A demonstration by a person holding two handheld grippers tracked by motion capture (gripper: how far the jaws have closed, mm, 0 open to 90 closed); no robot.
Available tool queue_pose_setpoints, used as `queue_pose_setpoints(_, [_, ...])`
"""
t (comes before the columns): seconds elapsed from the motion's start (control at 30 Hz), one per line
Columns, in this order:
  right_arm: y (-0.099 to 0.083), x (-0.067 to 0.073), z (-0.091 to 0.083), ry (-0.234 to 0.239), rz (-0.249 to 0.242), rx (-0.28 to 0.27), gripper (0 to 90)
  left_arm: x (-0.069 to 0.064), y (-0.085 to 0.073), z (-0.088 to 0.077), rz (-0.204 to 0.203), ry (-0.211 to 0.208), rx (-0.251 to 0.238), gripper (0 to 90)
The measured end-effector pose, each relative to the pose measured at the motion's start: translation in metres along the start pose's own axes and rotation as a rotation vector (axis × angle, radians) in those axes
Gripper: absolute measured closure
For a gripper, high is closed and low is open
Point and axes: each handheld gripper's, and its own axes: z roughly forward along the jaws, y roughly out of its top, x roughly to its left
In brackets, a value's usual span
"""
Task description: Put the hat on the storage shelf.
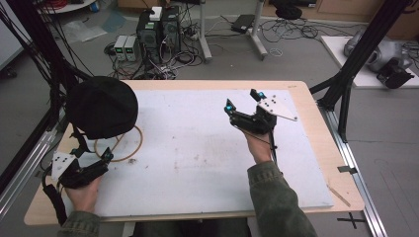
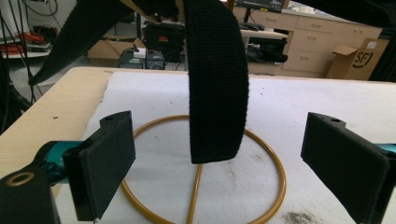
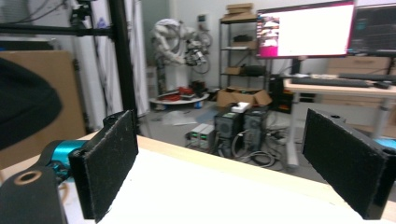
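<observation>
A black rounded cap-like object point(image 1: 101, 106) sits raised over a yellow wire ring stand point(image 1: 132, 148) at the table's left. My left gripper point(image 1: 91, 155) is just in front of it, low over the white mat, and stands open. In the left gripper view a black webbing strap point(image 2: 217, 84) hangs down between the wide-apart pads point(image 2: 105, 163), above the yellow ring point(image 2: 275, 163); its end touches neither pad. My right gripper point(image 1: 243, 99) is lifted over the right half of the mat, open and empty. In the right gripper view the black object point(image 3: 23, 107) shows at the left edge.
A white mat point(image 1: 197, 148) covers most of the wooden table point(image 1: 316, 128). Black frame posts point(image 1: 356, 54) stand at the right and left table edges. Computers and cables point(image 1: 158, 34) lie on the floor beyond the far edge.
</observation>
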Motion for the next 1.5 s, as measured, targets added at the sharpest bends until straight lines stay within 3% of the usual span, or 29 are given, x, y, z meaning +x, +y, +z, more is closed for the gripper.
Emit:
queue_pose_setpoints(0.07, [-0.004, -0.009, -0.01, -0.036, -0.011, 0.005, 10.2, -0.002, 0.0, 0.001, 0.002, -0.005, 0.0, 10.2])
queue_pose_setpoints(0.3, [-0.014, -0.023, -0.027, -0.086, -0.011, 0.01, 10.2, -0.002, 0.0, 0.001, 0.005, -0.004, 0.001, 10.3])
queue_pose_setpoints(0.33, [-0.017, -0.028, -0.032, -0.115, -0.006, 0.035, 10.2, -0.002, 0.0, 0.0, 0.005, -0.002, 0.0, 10.2])
queue_pose_setpoints(0.5, [-0.024, -0.041, -0.047, -0.162, 0.011, 0.028, 10.2, -0.002, 0.0, 0.0, 0.007, -0.001, 0.001, 10.2])
queue_pose_setpoints(0.8, [-0.042, -0.06, -0.068, -0.257, 0.032, 0.091, 10.2, -0.004, 0.0, 0.0, 0.029, -0.002, 0.01, 10.2])
queue_pose_setpoints(0.83, [-0.044, -0.062, -0.07, -0.262, 0.028, 0.079, 10.2, -0.004, 0.0, 0.0, 0.029, -0.002, 0.01, 10.3])
queue_pose_setpoints(1.03, [-0.052, -0.067, -0.079, -0.304, 0.025, 0.079, 10.2, -0.004, 0.0, 0.0, 0.024, 0.0, 0.01, 10.2])
queue_pose_setpoints(1.1, [-0.055, -0.07, -0.083, -0.322, 0.035, 0.098, 10.2, -0.003, 0.0, 0.0, 0.024, 0.001, 0.009, 10.2])
queue_pose_setpoints(1.13, [-0.056, -0.072, -0.085, -0.354, 0.038, 0.119, 10.2, -0.003, 0.0, 0.0, 0.024, 0.0, 0.008, 10.2])
queue_pose_setpoints(1.23, [-0.06, -0.071, -0.091, -0.37, 0.019, 0.088, 10.2, -0.003, 0.0, 0.0, 0.024, 0.002, 0.008, 10.3])
queue_pose_setpoints(1.4, [-0.071, -0.073, -0.094, -0.414, 0.02, 0.161, 10.2, -0.004, 0.0, 0.0, 0.022, 0.001, 0.006, 10.2])
queue_pose_setpoints(1.5, [-0.07, -0.069, -0.097, -0.43, 0.001, 0.155, 10.2, -0.004, 0.0, 0.0, 0.022, 0.001, 0.005, 10.2])
